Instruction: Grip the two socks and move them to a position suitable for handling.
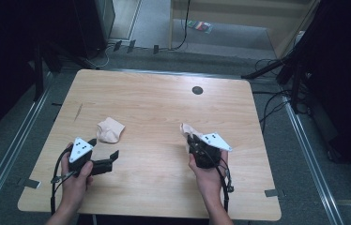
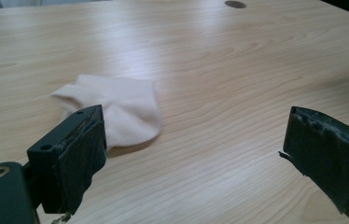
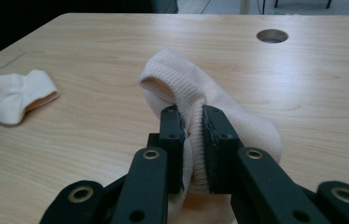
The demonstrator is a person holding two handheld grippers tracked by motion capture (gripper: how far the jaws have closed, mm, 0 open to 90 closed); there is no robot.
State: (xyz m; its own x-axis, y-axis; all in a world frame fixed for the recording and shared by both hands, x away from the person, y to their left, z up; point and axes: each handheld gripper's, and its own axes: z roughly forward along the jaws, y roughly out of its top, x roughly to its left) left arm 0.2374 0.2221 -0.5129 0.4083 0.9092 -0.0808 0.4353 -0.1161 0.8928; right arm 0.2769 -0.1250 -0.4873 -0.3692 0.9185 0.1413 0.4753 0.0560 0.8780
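Observation:
Two pale peach ankle socks are on the wooden table. My right gripper is shut on one sock, pinching its knit fabric between the jaws; the same sock peeks out just beyond the gripper in the high view. The other sock lies crumpled left of centre, also visible as the sock in the left gripper view and the far sock in the right gripper view. My left gripper is held just in front of it, jaws wide open with nothing between them.
A round cable hole sits near the table's far edge. Cables and dark stands surround the table on the floor. A small colourful packet lies on the floor beyond the table.

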